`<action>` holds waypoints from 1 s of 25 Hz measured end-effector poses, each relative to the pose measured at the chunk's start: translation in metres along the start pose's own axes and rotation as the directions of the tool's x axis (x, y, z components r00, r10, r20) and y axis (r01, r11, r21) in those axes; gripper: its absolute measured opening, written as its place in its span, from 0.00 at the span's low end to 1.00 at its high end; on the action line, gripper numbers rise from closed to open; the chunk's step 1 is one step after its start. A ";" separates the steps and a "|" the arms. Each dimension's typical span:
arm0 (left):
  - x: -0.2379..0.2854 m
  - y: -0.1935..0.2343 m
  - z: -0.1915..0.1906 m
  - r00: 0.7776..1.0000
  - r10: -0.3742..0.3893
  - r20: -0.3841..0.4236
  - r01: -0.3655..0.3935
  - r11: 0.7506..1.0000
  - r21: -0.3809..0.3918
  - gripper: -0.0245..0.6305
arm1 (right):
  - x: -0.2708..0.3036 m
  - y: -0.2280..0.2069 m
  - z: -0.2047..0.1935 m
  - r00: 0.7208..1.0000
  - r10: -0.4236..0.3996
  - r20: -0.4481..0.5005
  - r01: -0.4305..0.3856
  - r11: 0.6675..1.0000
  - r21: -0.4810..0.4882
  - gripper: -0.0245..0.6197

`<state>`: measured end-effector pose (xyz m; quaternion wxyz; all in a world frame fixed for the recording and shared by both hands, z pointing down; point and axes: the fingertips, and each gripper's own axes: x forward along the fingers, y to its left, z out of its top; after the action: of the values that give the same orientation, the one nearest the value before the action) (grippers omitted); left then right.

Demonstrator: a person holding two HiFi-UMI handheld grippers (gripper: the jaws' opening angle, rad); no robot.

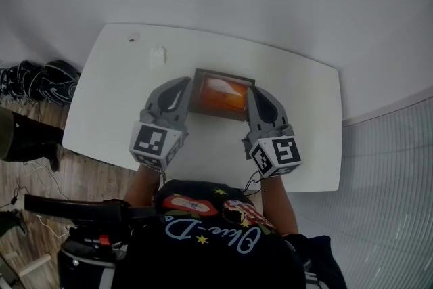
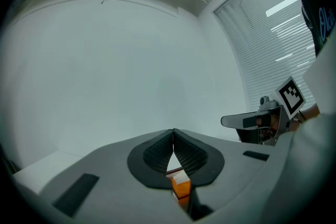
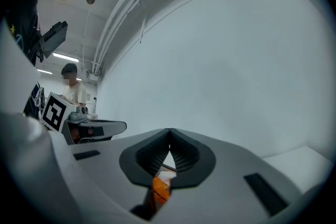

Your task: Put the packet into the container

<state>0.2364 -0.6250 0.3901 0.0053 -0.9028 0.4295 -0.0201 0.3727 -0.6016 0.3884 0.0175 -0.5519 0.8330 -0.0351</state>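
White tabletop (image 1: pixel 108 101), head view, listed left to right. Dark bags (image 1: pixel 40 81): on the wood floor beyond the tabletop's left edge. Small white scrap (image 1: pixel 157 55): near the far left part of the tabletop, well apart from the other items. Left claw (image 1: pixel 187 84): closed, pads meeting at the tips with nothing pinched between them, tip just beside the container's left side; whether it touches the rim cannot be told. Container (image 1: pixel 223 72): dark-rimmed, rectangular, resting at the tabletop's middle, between the two claws. Packet (image 1: pixel 222 95): orange, lying inside the container. Right claw (image 1: pixel 252 91): closed and empty, pads together, tip just beside the container's right side, with the orange packet showing below the joined pads.
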 end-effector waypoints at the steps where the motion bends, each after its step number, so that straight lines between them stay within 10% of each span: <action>1: 0.000 0.000 0.000 1.000 -0.001 -0.001 0.001 1.000 -0.001 0.05 | 0.000 0.000 0.000 1.000 0.001 0.003 -0.001 1.000 -0.001 0.06; 25: 0.006 0.004 -0.009 1.000 0.015 -0.022 -0.015 1.000 -0.014 0.05 | 0.000 -0.001 -0.005 1.000 -0.012 -0.018 0.012 1.000 -0.025 0.06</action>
<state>0.2372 -0.6320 0.3995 -0.0057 -0.8993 0.4365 -0.0269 0.3734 -0.6018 0.3933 0.0031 -0.5567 0.8301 -0.0298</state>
